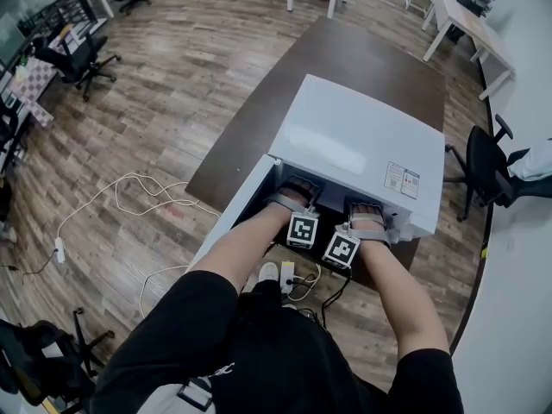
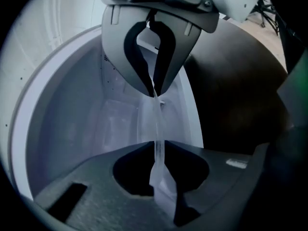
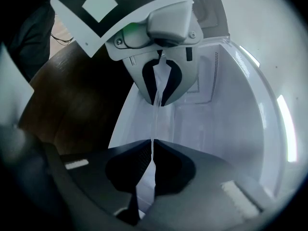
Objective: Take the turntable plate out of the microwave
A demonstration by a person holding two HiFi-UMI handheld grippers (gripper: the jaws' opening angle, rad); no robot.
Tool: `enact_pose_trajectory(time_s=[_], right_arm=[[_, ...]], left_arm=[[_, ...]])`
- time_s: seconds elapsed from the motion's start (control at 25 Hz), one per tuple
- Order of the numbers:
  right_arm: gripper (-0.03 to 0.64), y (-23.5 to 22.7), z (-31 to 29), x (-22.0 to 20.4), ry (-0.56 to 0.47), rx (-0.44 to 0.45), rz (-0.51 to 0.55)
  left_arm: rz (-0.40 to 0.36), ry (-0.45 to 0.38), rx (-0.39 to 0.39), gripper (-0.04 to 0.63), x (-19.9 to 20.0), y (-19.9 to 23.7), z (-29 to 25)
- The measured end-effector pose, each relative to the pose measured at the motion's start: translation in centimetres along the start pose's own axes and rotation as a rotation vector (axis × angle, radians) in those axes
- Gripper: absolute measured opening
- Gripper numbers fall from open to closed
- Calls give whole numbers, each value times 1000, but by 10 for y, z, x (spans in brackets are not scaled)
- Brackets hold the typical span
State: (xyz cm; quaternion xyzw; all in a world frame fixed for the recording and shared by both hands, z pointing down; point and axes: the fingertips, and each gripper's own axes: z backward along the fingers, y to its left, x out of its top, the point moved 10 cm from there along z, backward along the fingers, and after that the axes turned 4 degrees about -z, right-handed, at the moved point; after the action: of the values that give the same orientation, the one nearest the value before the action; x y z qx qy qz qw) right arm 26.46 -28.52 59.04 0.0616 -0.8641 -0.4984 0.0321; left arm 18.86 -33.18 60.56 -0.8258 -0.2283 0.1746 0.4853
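Head view: white microwave [image 1: 354, 136] on a dark brown desk [image 1: 259, 119], door swung open, both forearms reaching into the cavity. Its top panel hides the jaw tips and the turntable plate [image 2: 156, 121] from this view; only the marker cubes and hand backs show at the opening. The plate shows only in the two gripper views, as a thin translucent strip seen edge-on. Its face and round outline can't be made out, nor whether it is clear of the cavity floor. The strip's long line runs straight from one gripper's jaws to the other's, with pale cavity walls behind it. The plate therefore spans the two grippers inside the open microwave. Left hand-held gripper [image 2: 158, 146]: jaws drawn in to a narrow slot, pinching the plate's rim. Right hand-held gripper [image 3: 153, 142]: jaws nearly together, clamped on the opposite rim. Each gripper view shows the other gripper at the top of the frame.
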Motion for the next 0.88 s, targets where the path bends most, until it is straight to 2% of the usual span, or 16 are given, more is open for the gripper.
enact_pose_trajectory(time_s=[0.12, 0.2, 0.36, 0.48, 0.68, 0.88], right_arm=[[24, -3, 2, 2, -13, -17, -30], [24, -5, 2, 3, -11, -33, -43], [25, -6, 3, 3, 6, -56, -53], [27, -5, 2, 3, 10, -81, -49], [37, 5, -7, 0, 7, -95, -31], [55, 0, -25, 5, 20, -89, -34]], left_arm=[[21, -13, 110, 49, 3, 2, 0], [19, -8, 138, 40, 4, 2, 0], [-39, 38, 154, 35, 2, 3, 1], [-47, 54, 159, 35, 2, 5, 3], [-12, 4, 149, 35, 1, 5, 5], [-16, -7, 153, 35, -1, 6, 5]])
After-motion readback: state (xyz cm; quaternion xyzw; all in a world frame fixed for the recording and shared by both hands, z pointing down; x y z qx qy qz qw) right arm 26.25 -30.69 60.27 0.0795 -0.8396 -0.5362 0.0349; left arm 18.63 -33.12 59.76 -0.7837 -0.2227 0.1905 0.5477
